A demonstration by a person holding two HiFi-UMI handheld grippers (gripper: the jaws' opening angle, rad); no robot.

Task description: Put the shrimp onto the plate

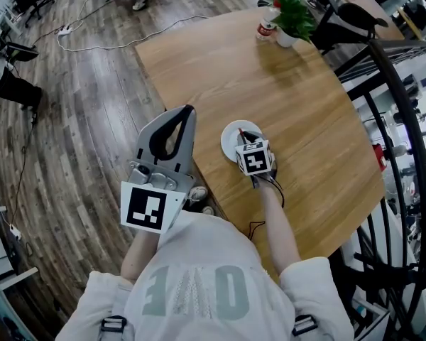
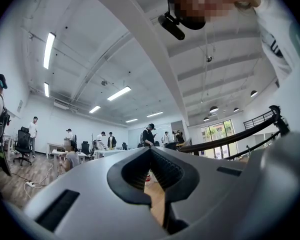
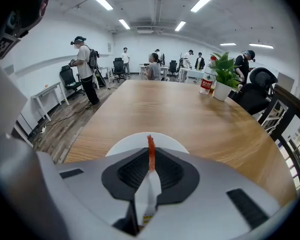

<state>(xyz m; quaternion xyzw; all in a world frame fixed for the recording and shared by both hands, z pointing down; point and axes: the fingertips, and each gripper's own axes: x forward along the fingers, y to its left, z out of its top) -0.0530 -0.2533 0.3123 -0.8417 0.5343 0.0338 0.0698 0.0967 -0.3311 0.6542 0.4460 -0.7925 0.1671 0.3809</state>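
Fingers of the right gripper (image 3: pixel 150 159) are pinching the thin orange-red shrimp (image 3: pixel 151 143) by its pale end, right over the round white plate (image 3: pixel 125 143) on the wooden desk (image 3: pixel 180 109). It looks light, soft and maybe slippery, so I'd keep the pinch gentle. The left gripper (image 2: pixel 151 151) has its fingers pressed together with nothing between them.

1. The grey two-jaw right gripper (image 3: pixel 151 160) has its jaws pressed together on a slim orange-red shrimp (image 3: pixel 151 151), held upright.
2. Behind the shrimp, a round white plate (image 3: pixel 127 143) rests on the light wooden table (image 3: pixel 190 111).
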